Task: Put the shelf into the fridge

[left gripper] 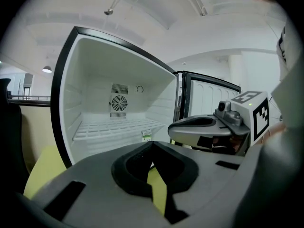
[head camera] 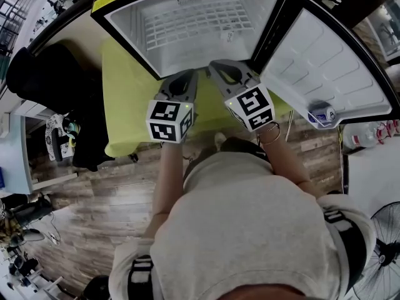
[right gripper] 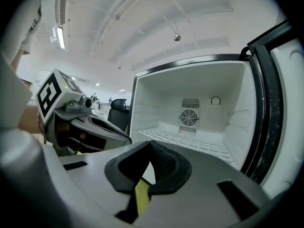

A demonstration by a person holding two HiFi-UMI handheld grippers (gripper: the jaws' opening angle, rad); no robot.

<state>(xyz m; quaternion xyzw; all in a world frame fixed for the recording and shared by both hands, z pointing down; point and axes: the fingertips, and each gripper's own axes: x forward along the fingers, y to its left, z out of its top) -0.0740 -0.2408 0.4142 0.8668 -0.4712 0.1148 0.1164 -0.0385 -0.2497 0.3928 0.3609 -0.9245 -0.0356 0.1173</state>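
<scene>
Left gripper (left gripper: 152, 146): clenched, pads pressed tip to tip with nothing between them.
Right gripper (right gripper: 149, 146): clenched the same way and empty. It is held just right of the left one, and the two do not touch.
Shelf (head camera: 199, 22): white wire grid lying level inside the fridge, ahead of both sets of fingertips. Neither gripper touches it.
Fridge (head camera: 128, 33): open, with its cavity straight ahead of the fingertips.
Fan (right gripper: 189, 117): on the back wall, above the shelf, far beyond the tips.
Door (head camera: 325, 61): swung wide, to the right of the right fingers.
Table (head camera: 125, 99): yellow-green cover, beneath the fingers and under the fridge.
Container (head camera: 321, 114): small, white and blue, in the door pocket well to the right of the right fingers.
</scene>
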